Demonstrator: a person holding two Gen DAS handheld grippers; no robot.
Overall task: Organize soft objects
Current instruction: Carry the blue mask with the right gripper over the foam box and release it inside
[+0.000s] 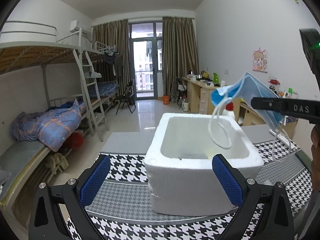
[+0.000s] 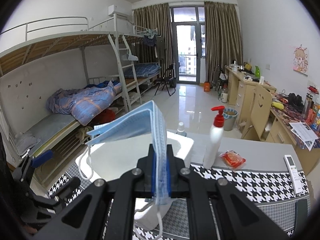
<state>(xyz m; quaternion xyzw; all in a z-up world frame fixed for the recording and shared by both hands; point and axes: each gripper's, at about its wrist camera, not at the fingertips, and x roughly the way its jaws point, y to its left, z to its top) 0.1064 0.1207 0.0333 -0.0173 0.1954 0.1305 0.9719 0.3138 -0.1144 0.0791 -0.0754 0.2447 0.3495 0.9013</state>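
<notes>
My right gripper [image 2: 160, 150] is shut on a blue face mask [image 2: 130, 125], folded over, with white ear loops hanging down. In the left wrist view the mask [image 1: 246, 92] hangs above the right side of a white foam box [image 1: 200, 172], held by the right gripper [image 1: 255, 102]. The box also shows under the mask in the right wrist view [image 2: 112, 160]. Something grey and a bit of yellow lie at the box's bottom. My left gripper [image 1: 160, 180] is open and empty, its blue pads on either side of the box's near left corner.
The box stands on a houndstooth cloth [image 1: 124, 164] over a grey table. A white pump bottle with a red top [image 2: 215, 138], a red packet [image 2: 233, 159] and a white remote [image 2: 293, 172] sit to the right. Bunk beds stand at left, desks at right.
</notes>
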